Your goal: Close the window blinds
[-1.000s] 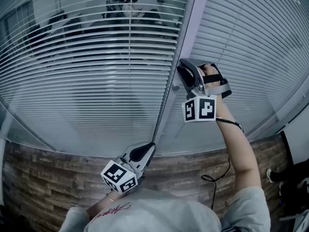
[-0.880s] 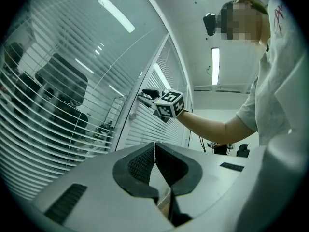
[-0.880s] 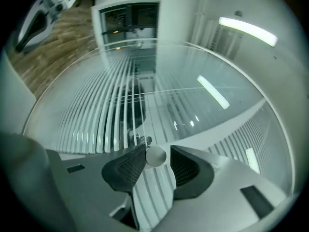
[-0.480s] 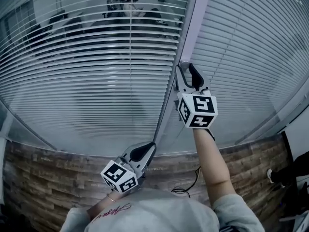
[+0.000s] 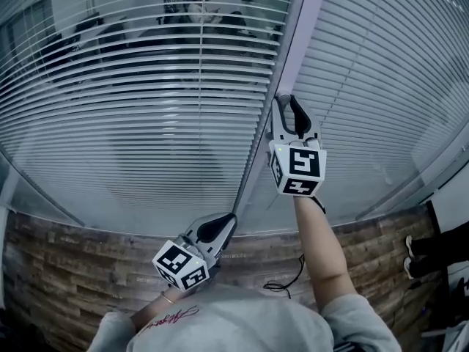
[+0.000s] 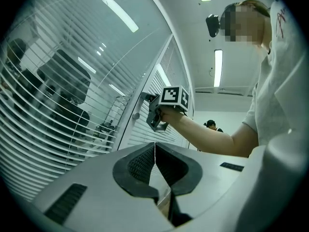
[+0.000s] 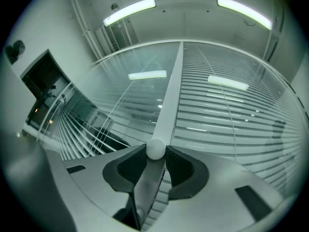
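A small round white knob (image 7: 156, 149) sticks out of the pale mullion (image 5: 258, 160) between two panes with slatted blinds behind glass. The left blinds (image 5: 146, 108) stand partly open, dark shapes showing through; the right blinds (image 5: 381, 79) look flatter and whiter. My right gripper (image 5: 286, 100) is raised against the mullion, its jaws closing with the knob between them and both pads touching it. My left gripper (image 5: 229, 220) hangs lower by the mullion's foot, shut, with nothing in it. In the left gripper view the right gripper (image 6: 153, 122) sits beside the knob (image 6: 136, 115).
A brick-patterned wall (image 5: 80, 270) runs under the window. A thin cable (image 5: 282, 283) hangs from the right arm. Shoes and dark trousers (image 5: 432, 251) of a person show at the far right. Ceiling strip lights (image 7: 130, 11) reflect in the glass.
The right gripper has turned from side-on to pointing straight at the mullion and has risen a little onto the knob. The left gripper has stayed where it was.
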The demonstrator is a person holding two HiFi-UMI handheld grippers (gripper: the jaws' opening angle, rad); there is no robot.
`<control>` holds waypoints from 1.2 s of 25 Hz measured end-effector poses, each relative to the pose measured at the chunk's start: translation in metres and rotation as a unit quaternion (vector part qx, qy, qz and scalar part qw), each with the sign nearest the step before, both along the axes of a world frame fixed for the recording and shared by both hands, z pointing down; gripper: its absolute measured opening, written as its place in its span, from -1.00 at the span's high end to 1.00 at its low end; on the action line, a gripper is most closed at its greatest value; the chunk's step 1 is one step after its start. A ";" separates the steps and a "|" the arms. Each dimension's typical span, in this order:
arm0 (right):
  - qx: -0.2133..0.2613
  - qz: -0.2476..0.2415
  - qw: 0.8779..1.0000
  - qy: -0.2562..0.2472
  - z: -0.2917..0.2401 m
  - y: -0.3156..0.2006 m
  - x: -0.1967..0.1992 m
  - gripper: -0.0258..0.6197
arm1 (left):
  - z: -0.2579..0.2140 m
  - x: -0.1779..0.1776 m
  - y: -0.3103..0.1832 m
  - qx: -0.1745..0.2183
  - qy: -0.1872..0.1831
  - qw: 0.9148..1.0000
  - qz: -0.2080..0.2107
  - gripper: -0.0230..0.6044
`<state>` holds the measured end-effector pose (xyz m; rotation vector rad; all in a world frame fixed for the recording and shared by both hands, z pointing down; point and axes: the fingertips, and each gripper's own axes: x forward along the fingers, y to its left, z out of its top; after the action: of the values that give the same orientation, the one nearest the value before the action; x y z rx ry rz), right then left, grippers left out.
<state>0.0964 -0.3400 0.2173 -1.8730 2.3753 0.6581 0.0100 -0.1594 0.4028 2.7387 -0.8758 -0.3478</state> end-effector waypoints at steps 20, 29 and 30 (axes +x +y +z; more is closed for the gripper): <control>0.048 0.042 0.943 0.327 0.007 -0.004 -0.005 0.51 | 0.007 0.007 -0.004 0.002 -0.002 1.000 0.010 0.87; 0.064 0.048 0.892 0.446 0.009 -0.005 -0.010 0.51 | 0.007 0.007 0.001 0.001 -0.005 1.000 0.011 0.87; 0.066 0.047 0.887 0.456 0.009 -0.005 -0.010 0.51 | 0.008 0.008 0.001 0.002 -0.005 1.000 0.011 0.87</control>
<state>0.0861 -0.3447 0.2268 -1.8638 2.5460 2.0258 0.0177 -0.1582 0.4104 2.7540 -0.8468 -0.3323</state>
